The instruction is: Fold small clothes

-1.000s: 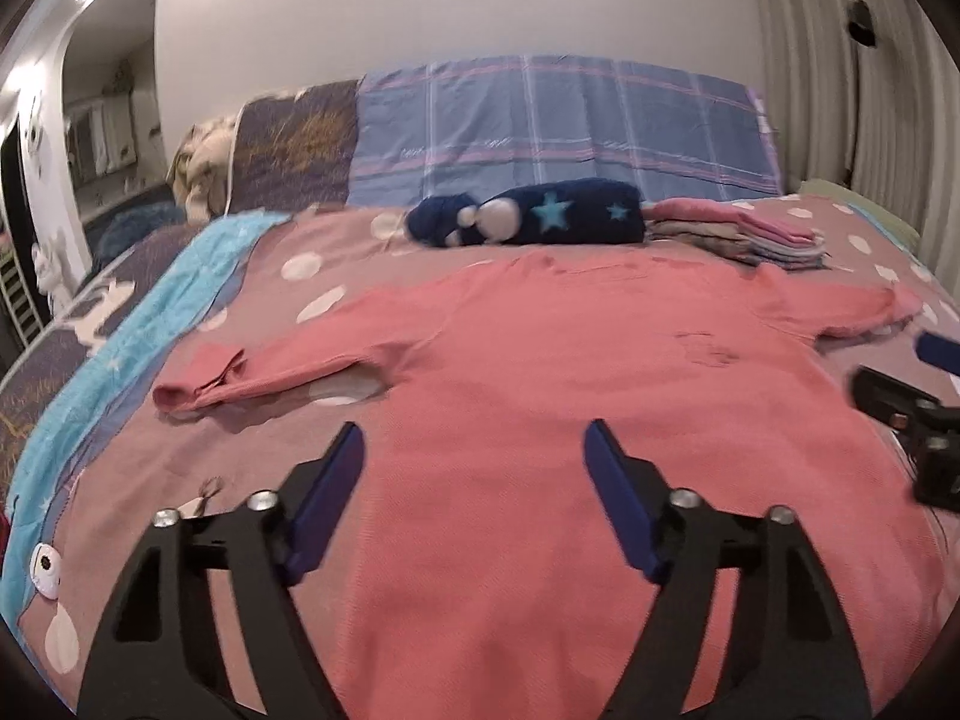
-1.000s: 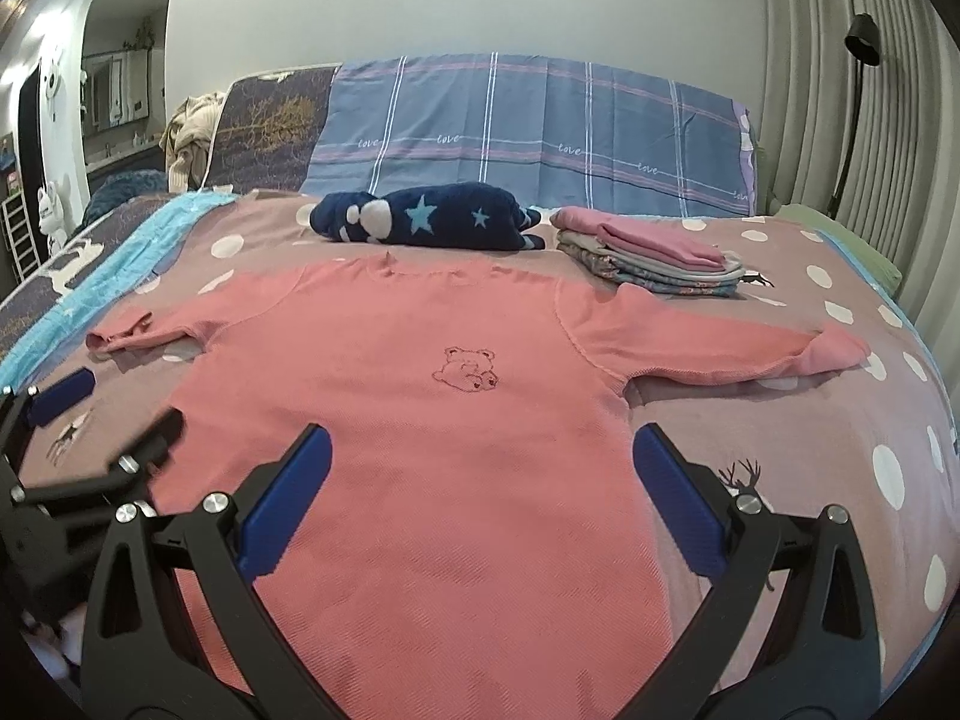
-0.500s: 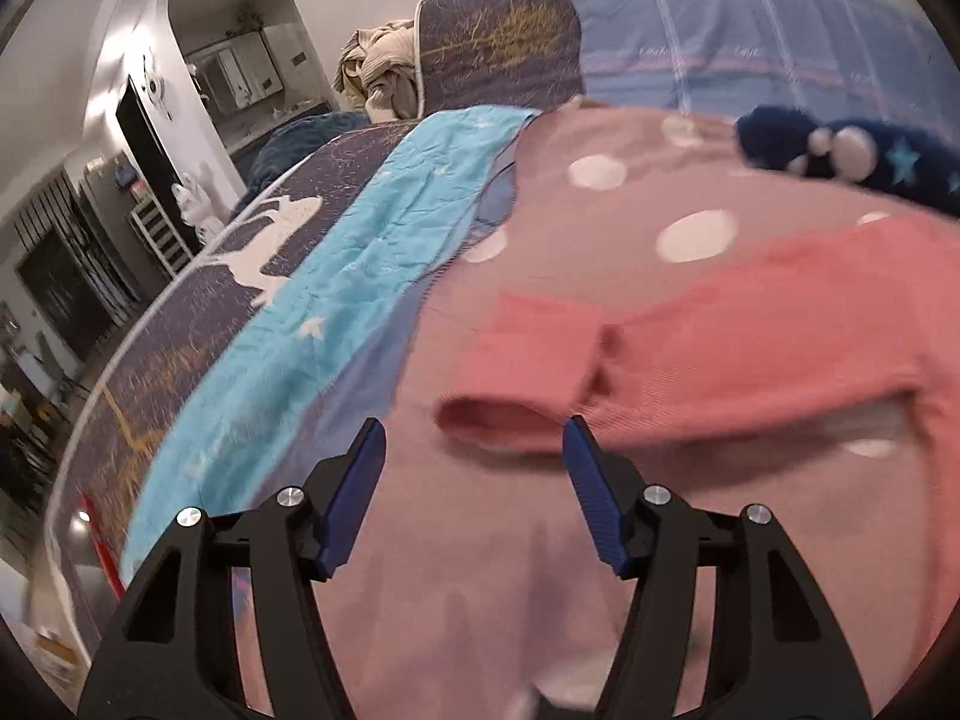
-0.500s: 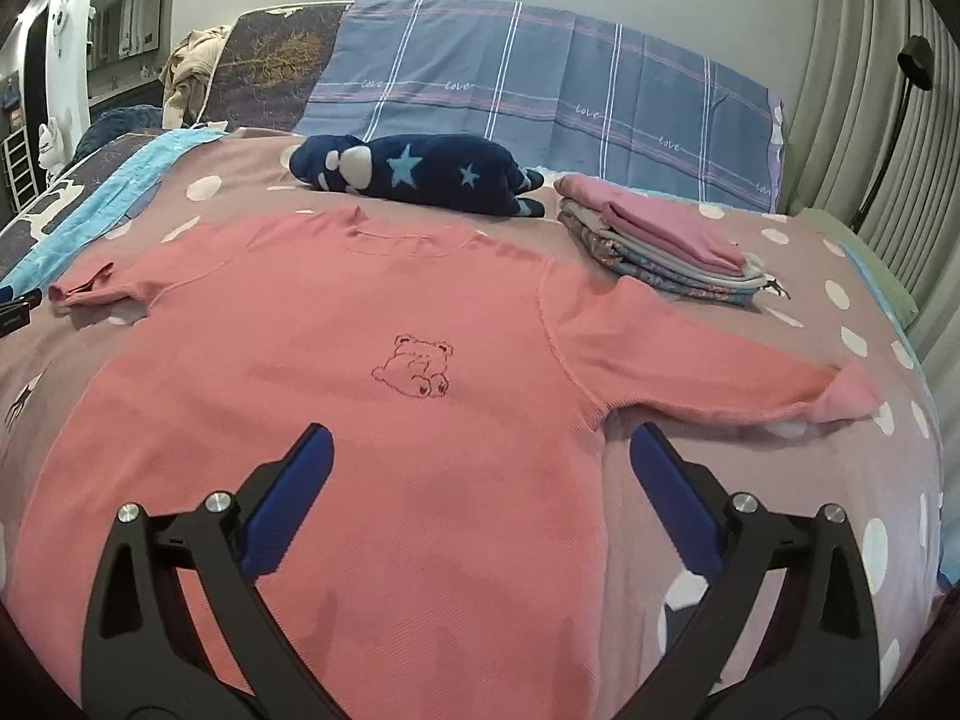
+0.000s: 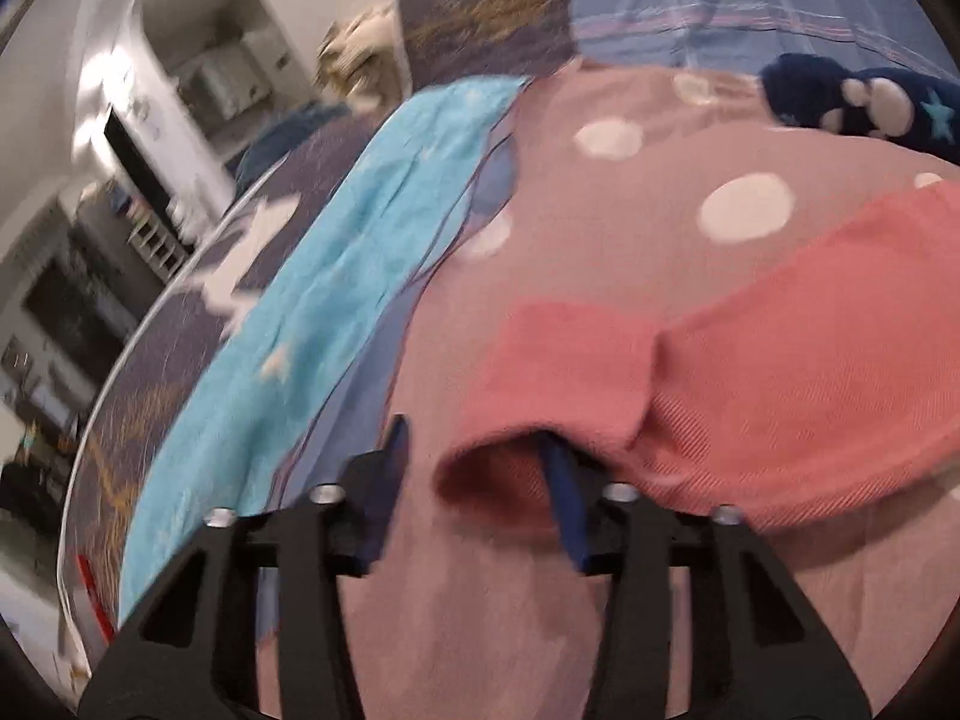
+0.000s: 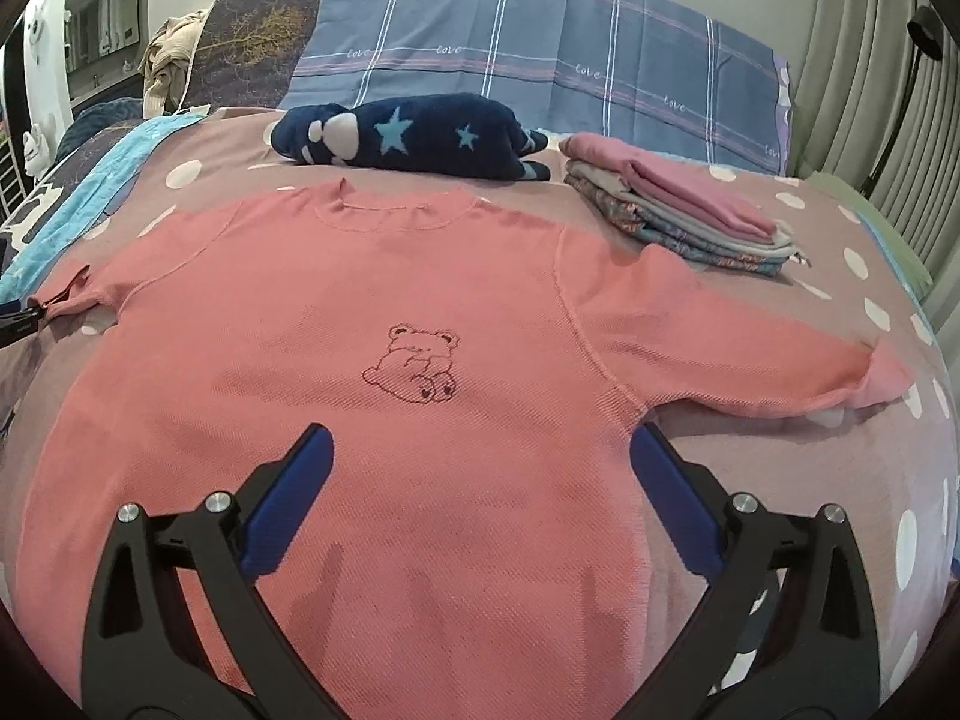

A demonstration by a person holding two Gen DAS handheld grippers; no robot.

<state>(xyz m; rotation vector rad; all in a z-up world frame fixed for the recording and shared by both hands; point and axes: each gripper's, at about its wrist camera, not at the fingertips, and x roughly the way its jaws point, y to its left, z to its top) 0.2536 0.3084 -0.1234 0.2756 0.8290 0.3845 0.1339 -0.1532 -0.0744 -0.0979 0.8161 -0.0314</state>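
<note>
A small pink sweater (image 6: 372, 276) with a bear outline on the chest lies flat, face up, sleeves spread, on a polka-dot bedspread (image 6: 852, 480). In the left wrist view its left sleeve cuff (image 5: 576, 360) is folded over. My left gripper (image 5: 474, 468) is open at that cuff: the right finger sits inside the cuff opening, the left finger is just outside it. Its tip also shows at the left edge of the right wrist view (image 6: 18, 324). My right gripper (image 6: 480, 474) is open and empty, low over the sweater's lower front.
A navy star-patterned plush garment (image 6: 414, 138) lies above the collar. A stack of folded clothes (image 6: 678, 216) sits at the back right. Plaid pillows (image 6: 540, 66) line the headboard. A turquoise blanket (image 5: 336, 276) runs along the bed's left side.
My left gripper has swung left from the sweater's body to the left cuff and closed in until one finger entered the cuff. My right gripper moved forward over the sweater.
</note>
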